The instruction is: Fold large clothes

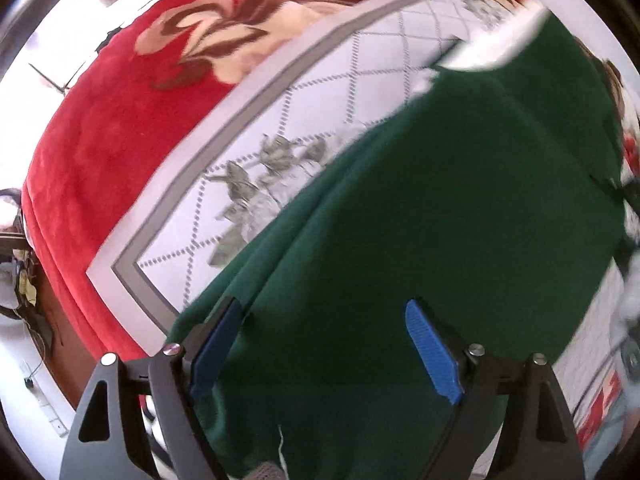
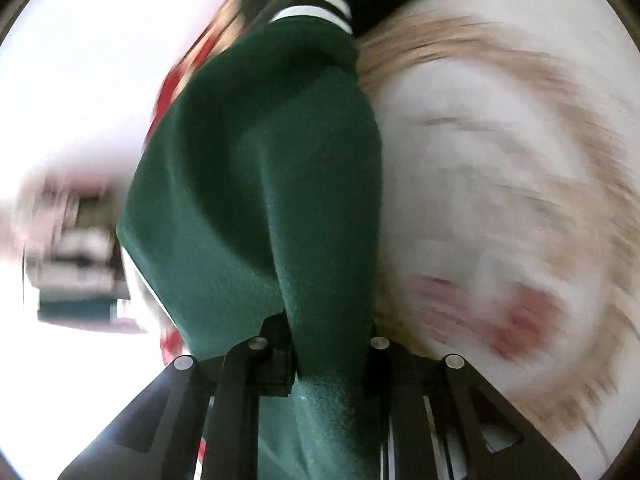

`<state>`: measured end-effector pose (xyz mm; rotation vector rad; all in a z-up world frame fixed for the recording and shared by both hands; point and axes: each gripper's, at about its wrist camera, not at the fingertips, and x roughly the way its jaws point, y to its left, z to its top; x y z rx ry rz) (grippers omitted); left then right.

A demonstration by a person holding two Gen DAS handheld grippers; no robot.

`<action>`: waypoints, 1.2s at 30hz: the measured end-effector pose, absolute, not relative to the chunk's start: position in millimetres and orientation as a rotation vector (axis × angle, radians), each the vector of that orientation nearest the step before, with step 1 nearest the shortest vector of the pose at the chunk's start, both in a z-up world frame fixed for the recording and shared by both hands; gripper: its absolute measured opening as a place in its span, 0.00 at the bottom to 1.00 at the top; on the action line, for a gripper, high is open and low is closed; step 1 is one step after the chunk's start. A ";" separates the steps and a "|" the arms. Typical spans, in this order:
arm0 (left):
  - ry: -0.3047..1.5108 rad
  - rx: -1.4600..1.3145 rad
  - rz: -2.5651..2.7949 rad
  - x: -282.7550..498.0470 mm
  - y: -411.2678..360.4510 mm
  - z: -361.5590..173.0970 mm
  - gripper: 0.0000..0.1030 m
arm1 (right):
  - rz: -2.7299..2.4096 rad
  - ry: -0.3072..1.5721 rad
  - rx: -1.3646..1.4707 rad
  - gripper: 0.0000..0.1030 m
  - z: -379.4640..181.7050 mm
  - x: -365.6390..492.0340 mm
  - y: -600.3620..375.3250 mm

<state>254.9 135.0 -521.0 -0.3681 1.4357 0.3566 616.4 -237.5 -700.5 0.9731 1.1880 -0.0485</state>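
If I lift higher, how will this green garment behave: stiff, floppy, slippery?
Probably floppy: the green garment hangs in soft folds from the shut right gripper. Its fleecy nap suggests it won't slip easily. Likely somewhat heavy, since it drapes widely under the open left gripper.

Count: 1 green garment [image 1: 440,208], 1 red floral blanket [image 1: 120,128], 1 white quilted sheet with grey border [image 1: 320,92], 2 grippers: left gripper [image 1: 326,352], right gripper [image 2: 332,344]. 2 white stripes [image 2: 316,4] on garment's far cuff.
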 end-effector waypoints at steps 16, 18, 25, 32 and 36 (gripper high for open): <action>1.469 -0.213 0.211 251.4 -2.8 -510.8 0.81 | -0.487 1.738 0.995 0.43 -659.8 333.6 -438.1; 1.454 -0.194 0.239 248.9 -8.4 -505.5 0.81 | -0.444 1.750 0.875 0.43 -638.4 336.3 -437.2; 1.467 -0.135 0.321 263.6 -9.9 -515.5 0.81 | -0.277 1.526 0.653 0.43 -576.5 392.3 -399.1; 1.498 -0.136 0.305 309.7 -26.2 -559.9 0.81 | -0.500 1.311 0.547 0.39 -601.8 475.6 -470.2; 1.512 -0.087 0.307 323.1 -39.3 -582.9 0.83 | -0.487 1.432 0.609 0.37 -693.8 519.5 -483.9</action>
